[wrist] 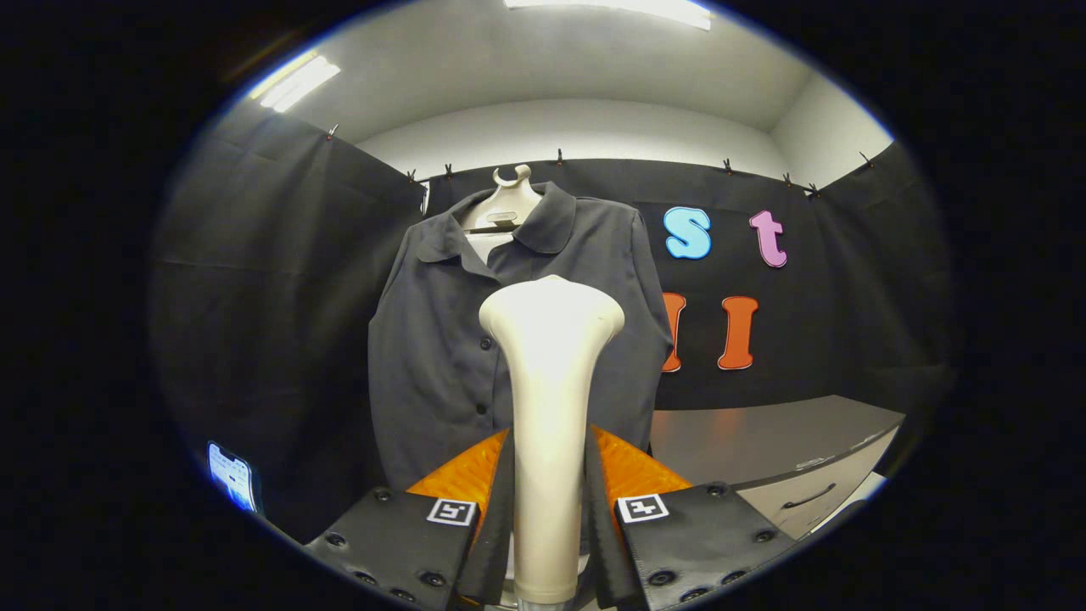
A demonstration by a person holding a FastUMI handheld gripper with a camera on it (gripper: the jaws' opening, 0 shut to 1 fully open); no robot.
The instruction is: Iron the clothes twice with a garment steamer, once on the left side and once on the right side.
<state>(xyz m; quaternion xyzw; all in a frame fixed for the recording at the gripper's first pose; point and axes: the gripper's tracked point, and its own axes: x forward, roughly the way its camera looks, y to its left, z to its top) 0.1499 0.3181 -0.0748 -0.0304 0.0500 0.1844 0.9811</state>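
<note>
Between your two fingers (501, 501) the garment steamer (550, 407) stands upright, its pale handle rising from the claw (550, 509) and flaring into a wide head at the top. Both fingers press against the handle's sides, so your claw is closed around the steamer and carrying it.

Just beyond the steamer's head hangs the shirt (441, 348), a dark grey buttoned garment with a collar, facing you. From where you look, the steamer head covers the lower middle of the shirt's front, roughly on the button line, with a few buttons showing just to one side of the handle. You cannot tell from this view whether the head touches the cloth or sits a little short of it. The shirt hangs on a pale hanger (507, 199) whose hook shows above the collar.

Behind the shirt the black cloth wall (271, 280) of the booth closes off the back and both sides. Off to the side of the shirt, lower down, a grey worktop (747, 437) runs along the wall, with a drawer (814, 496) and its handle in its front. On the opposite side, low against the cloth, a phone (231, 475) with a lit screen stands. Nothing lies between the steamer head and the shirt front.
</note>
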